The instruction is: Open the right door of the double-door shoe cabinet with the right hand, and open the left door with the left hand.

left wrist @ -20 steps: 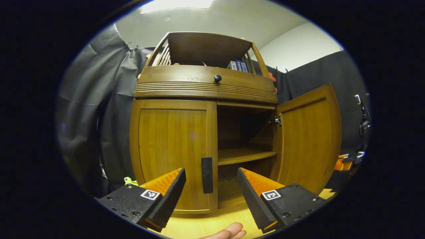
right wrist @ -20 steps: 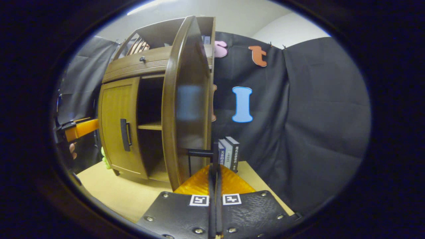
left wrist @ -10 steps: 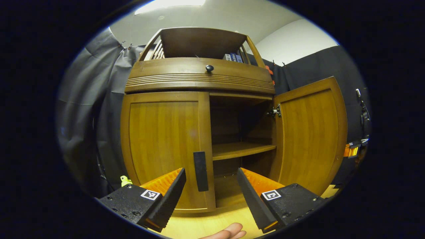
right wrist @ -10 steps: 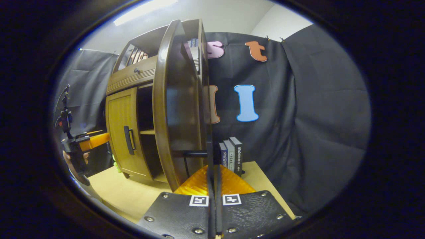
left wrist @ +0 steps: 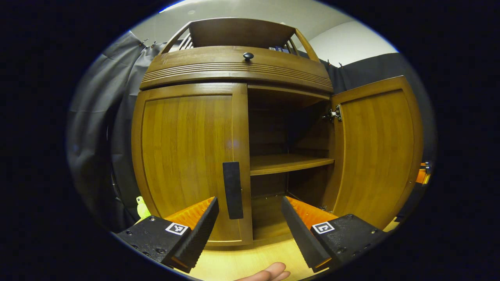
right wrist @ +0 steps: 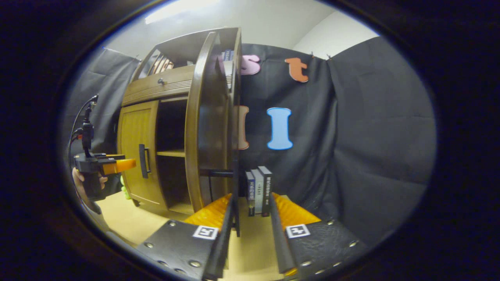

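Observation:
The wooden shoe cabinet [left wrist: 234, 66] fills the left gripper view. Its left door [left wrist: 187, 156] is closed, with a dark vertical handle [left wrist: 233, 190] at its inner edge. My left gripper [left wrist: 249, 207] is open, and that handle stands just beyond the gap, near the left finger. The right door [left wrist: 375, 144] is swung wide open. In the right gripper view this door [right wrist: 211, 117] is edge-on, and its handle bar [right wrist: 235, 195] stands between the fingers of my open right gripper [right wrist: 251, 199], close to the left finger [right wrist: 222, 230]. My left gripper [right wrist: 105, 166] hovers in front of the left door [right wrist: 134, 148].
An inner shelf [left wrist: 289, 163] shows through the open half. A drawer with a round knob [left wrist: 248, 56] runs above the doors. Three books [right wrist: 258, 191] stand on the tabletop [right wrist: 129, 218] behind the open door. A small green object [left wrist: 140, 207] lies left of the cabinet.
My right gripper has opened and let go of the right door's handle. My left gripper has moved closer to the cabinet, toward the left door's handle.

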